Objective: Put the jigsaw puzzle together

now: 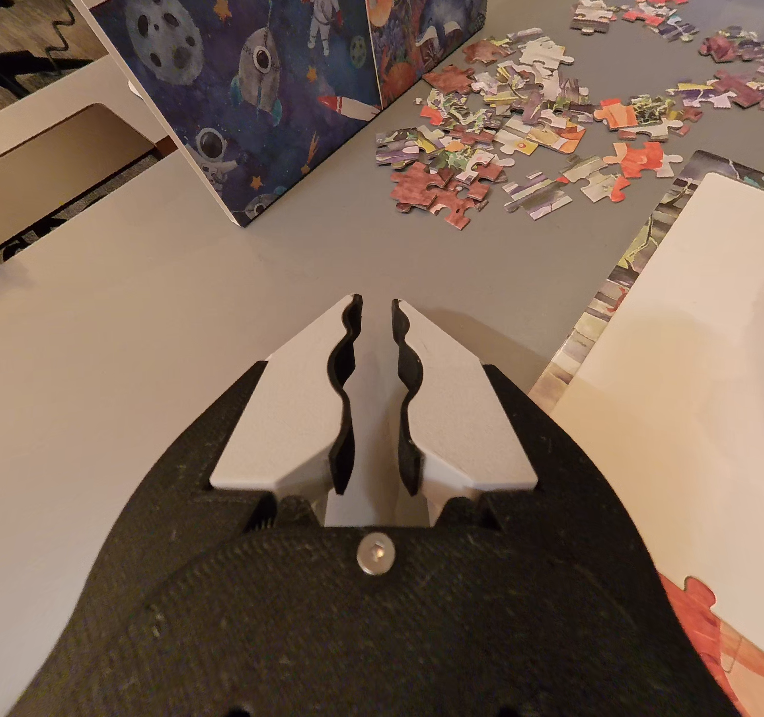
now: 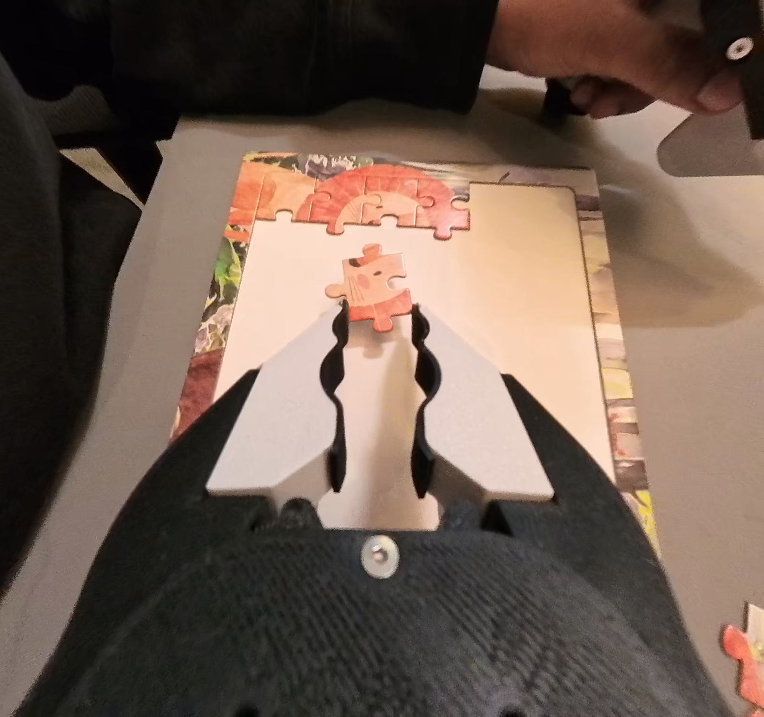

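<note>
My right gripper (image 2: 378, 314) is shut on an orange and tan puzzle piece (image 2: 374, 283) and holds it slightly above the white inside of the puzzle frame (image 2: 595, 283). A joined row of orange pieces (image 2: 372, 205) fills the frame's far edge, just beyond the held piece. My left gripper (image 1: 377, 302) is narrowly open and empty over the bare grey table, left of the frame (image 1: 612, 296). A heap of loose pieces (image 1: 496, 130) lies ahead of it to the right.
A tall illustrated puzzle box (image 1: 248, 76) stands ahead on the left, beside the heap. A person's hand (image 2: 599, 35) and dark sleeve lie past the frame's far edge. One loose orange piece (image 2: 744, 664) lies near the frame's near right corner. My hands' fingertips stand some 20 centimetres from each other.
</note>
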Demonstrator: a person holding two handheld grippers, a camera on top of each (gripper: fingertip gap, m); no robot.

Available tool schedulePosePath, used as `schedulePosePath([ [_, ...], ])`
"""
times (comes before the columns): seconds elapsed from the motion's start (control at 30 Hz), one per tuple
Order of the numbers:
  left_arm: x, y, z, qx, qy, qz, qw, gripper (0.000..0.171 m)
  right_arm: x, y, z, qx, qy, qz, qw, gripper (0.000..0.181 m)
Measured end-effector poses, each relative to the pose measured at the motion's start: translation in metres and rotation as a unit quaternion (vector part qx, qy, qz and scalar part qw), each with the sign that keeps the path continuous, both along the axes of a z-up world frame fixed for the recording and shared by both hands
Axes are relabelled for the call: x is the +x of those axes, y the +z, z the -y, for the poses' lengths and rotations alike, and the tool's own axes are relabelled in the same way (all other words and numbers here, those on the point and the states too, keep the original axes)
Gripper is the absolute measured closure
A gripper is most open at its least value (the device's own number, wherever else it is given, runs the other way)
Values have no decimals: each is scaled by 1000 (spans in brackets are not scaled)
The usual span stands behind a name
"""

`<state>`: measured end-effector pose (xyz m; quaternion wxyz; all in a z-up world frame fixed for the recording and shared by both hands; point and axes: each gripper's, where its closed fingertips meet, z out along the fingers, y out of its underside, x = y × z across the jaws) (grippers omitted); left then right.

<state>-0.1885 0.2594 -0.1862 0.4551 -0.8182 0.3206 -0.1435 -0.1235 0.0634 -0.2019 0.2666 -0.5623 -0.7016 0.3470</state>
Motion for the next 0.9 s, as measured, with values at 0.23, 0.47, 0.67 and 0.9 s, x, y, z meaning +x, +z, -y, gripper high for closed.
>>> schedulePosePath([
  [0.23,-1,1,-1,-1,2,8,1000,158,-27,25,-26,-6,-77,-21,997,153],
  [0.47,-1,1,0,-1,1,6,1000,158,-59,-1,-54,-6,-157,47,986,153],
  [0.67,0,0,0,1,0,-1,1000,158,-67,-5,-51,-22,-164,36,986,153],
  [0.9,0,0,0,1,0,-2,1000,158,-68,-8,-52,30,-167,42,985,152],
])
